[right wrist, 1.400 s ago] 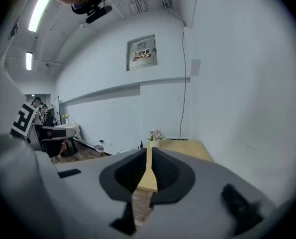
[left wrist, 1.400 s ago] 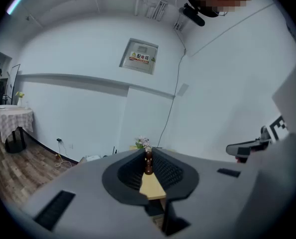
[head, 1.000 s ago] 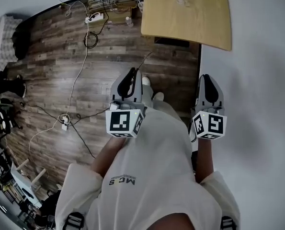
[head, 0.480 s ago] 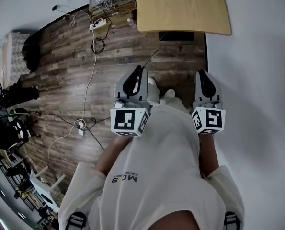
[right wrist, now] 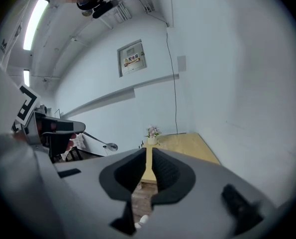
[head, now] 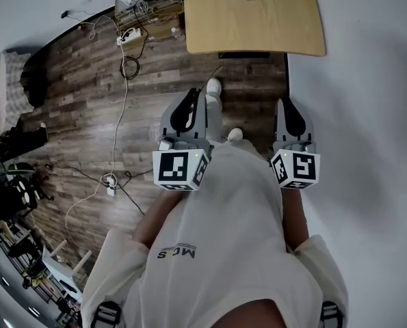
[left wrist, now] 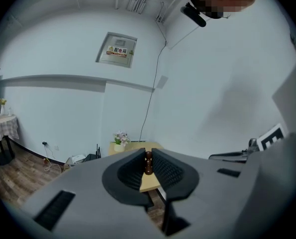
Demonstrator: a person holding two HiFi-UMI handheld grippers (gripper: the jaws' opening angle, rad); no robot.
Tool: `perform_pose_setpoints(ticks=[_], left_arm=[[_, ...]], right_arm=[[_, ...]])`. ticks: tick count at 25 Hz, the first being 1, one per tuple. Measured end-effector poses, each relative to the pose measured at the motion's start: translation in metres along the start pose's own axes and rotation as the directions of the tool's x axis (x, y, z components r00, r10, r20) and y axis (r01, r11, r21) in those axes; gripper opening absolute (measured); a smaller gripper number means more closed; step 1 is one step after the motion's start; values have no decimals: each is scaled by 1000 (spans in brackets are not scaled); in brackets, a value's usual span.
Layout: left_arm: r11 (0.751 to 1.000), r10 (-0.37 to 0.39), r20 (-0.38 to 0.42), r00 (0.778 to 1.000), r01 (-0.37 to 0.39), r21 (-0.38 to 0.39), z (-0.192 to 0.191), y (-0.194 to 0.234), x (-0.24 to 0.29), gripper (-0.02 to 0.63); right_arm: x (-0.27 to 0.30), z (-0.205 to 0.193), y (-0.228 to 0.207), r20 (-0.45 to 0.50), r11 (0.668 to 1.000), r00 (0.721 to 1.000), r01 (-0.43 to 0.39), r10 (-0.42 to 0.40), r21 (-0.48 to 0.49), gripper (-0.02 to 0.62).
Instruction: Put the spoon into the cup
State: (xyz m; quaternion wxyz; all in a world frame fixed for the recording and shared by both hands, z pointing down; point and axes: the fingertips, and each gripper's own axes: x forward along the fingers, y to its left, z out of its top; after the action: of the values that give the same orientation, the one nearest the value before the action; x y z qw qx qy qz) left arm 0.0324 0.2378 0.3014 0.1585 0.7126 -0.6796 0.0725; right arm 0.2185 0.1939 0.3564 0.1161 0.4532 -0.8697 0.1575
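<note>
My left gripper [head: 189, 105] is shut on the spoon. Its brown beaded handle [left wrist: 148, 162] is pinched between the pads, and the left gripper view looks past it to the table. In the right gripper view the spoon's metal bowl [right wrist: 110, 146] sticks out ahead of the left gripper [right wrist: 58, 127]. My right gripper [head: 286, 109] is held beside it at the same height. Its jaws [right wrist: 148, 156] stand a narrow gap apart with nothing between them. I cannot make out a cup. Both grippers hang in front of the person's white shirt, above the floor.
A light wooden table [head: 258, 26] stands ahead against the white wall [head: 367, 115], with a small vase of flowers [right wrist: 152, 133] on it. Cables and a power strip [head: 129, 34] trail over the wooden floor at the left. Furniture clutters the far left edge.
The person has stepped toward the table, one foot now farther ahead. The table sits larger and nearer in the head view. Both grippers keep their hold and spacing.
</note>
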Motion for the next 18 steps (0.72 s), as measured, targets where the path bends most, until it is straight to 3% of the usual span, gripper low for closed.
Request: perform_pose_setpoints(ticks=[11,15,18], left_arm=[[992,-130,17,991,130,3,55,56,134,46],[987,-162,21,987,162,19,74,92,182,46],[986,-165,13,986,165,-9,83,123,210,46]], right_arm=[[126,63,-16,1,995,995,95,-95,-25,51],[181,79,-17,-6,992,993,121,-121,-31,51],[220,94,-11,-9,992,992,128,-128,-12,51]])
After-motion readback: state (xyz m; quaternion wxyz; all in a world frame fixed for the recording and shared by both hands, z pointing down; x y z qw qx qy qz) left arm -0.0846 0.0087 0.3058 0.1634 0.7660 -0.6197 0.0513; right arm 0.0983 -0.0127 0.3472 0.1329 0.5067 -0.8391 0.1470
